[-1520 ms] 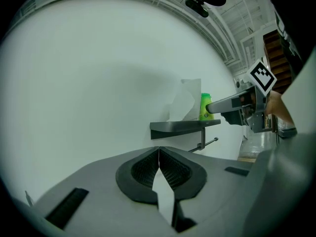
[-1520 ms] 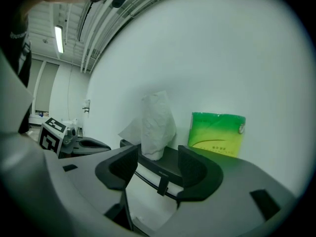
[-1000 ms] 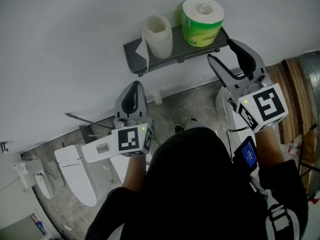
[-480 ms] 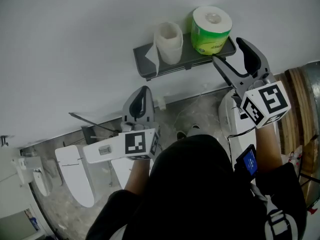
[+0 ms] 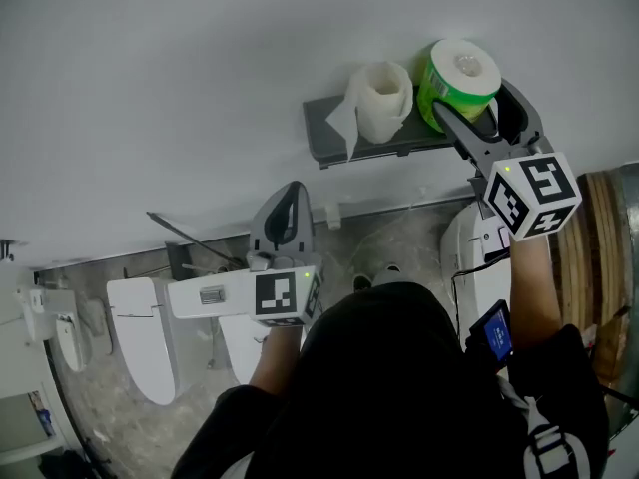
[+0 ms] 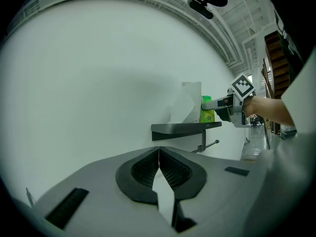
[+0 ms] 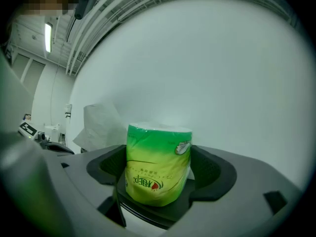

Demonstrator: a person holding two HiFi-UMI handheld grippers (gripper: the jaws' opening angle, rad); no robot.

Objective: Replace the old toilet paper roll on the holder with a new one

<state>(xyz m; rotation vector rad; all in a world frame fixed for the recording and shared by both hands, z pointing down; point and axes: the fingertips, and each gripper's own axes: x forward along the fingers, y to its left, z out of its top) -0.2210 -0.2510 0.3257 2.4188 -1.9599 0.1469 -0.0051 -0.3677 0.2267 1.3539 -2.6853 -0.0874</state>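
Note:
A grey wall shelf (image 5: pixel 334 138) carries two upright rolls. The old white roll (image 5: pixel 382 100) stands on the left with a loose tail hanging over the shelf edge. The new roll in green wrap (image 5: pixel 461 68) stands on the right. My right gripper (image 5: pixel 474 103) reaches level to the shelf, and its jaws are opening on either side of the green roll (image 7: pixel 157 162) with a gap at each pad. The old roll (image 7: pixel 101 122) shows to its left. My left gripper (image 5: pixel 283 203) hovers lower and left of the shelf (image 6: pixel 182 128), shut and empty (image 6: pixel 159 157).
A thin metal bar (image 6: pixel 210 144) hangs under the shelf. White toilets (image 5: pixel 140 337) (image 5: pixel 479 247) stand on the grey floor below. Wooden boards (image 5: pixel 609 228) lie at the right. The plain white wall fills the space behind the shelf.
My right gripper has moved forward to the shelf and spread its jaws wider, so the green roll now sits between them. The left gripper has barely shifted.

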